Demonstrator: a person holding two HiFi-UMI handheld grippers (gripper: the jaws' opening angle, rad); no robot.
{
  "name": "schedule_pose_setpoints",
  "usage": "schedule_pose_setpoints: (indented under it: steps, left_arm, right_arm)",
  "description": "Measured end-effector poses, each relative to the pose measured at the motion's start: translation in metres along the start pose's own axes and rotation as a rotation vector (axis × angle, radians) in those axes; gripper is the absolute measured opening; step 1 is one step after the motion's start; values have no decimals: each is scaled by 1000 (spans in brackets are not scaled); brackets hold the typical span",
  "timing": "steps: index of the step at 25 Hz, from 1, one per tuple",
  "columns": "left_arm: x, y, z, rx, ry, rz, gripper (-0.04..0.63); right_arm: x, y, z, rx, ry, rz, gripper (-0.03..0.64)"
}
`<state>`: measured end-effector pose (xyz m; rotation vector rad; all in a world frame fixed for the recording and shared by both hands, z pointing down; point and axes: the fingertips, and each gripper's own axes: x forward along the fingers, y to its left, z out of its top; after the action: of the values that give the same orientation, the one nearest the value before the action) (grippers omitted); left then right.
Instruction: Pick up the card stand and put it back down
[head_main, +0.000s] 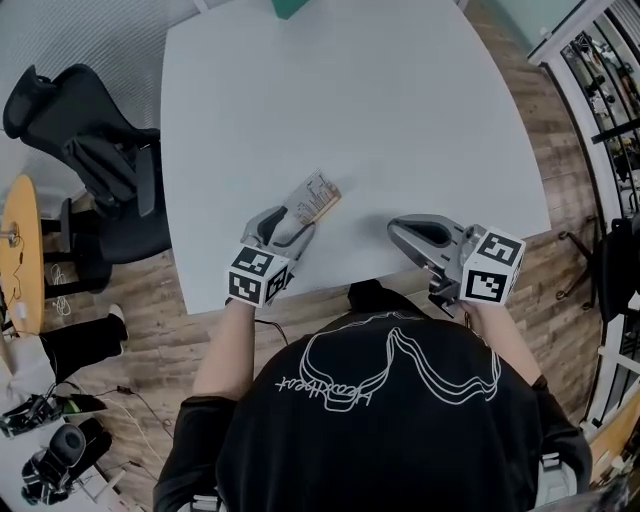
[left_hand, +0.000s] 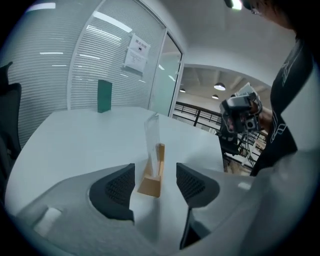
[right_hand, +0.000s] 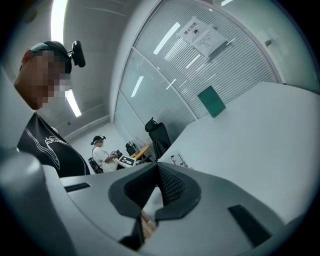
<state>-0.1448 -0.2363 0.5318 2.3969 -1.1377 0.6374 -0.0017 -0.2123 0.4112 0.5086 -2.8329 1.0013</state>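
A small card stand (head_main: 315, 198) – a pale wooden base holding a clear plastic panel – stands near the lower edge of a white round-cornered table (head_main: 400, 100), just left of centre in the head view. The left gripper (head_main: 293, 222) reaches toward it from the lower left, jaws spread wide.

In the left gripper view the card stand (left_hand: 151, 172) sits at centre frame with the near end of its base between the two dark ribbed pads (left_hand: 116, 187). Bare table shows on either side, so neither pad touches it. The base's long axis runs away from the camera, along the line the jaws point, and the clear panel is seen edge-on – the jaws face the stand's two broad sides. Judging from that line-up, a straight squeeze should catch the narrow width with no turn of the wrist.

The right gripper (head_main: 400, 230) hovers low over the table at the lower right of the head view, well apart from the stand. Its own view shows the jaws (right_hand: 156, 186) pressed together at the tips, with nothing between them. The left is plainly the nearer hand.

A dark green block (left_hand: 104, 96) stands at the table's far edge, clear of the action.
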Motion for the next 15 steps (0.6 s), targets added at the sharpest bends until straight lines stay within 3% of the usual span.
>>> schedule_pose_setpoints:
  steps: [15]
  left_arm:
    - [48,12,-32,135,181,15,252]
  right_arm:
    - [9,-26,2,33,19,-14,8]
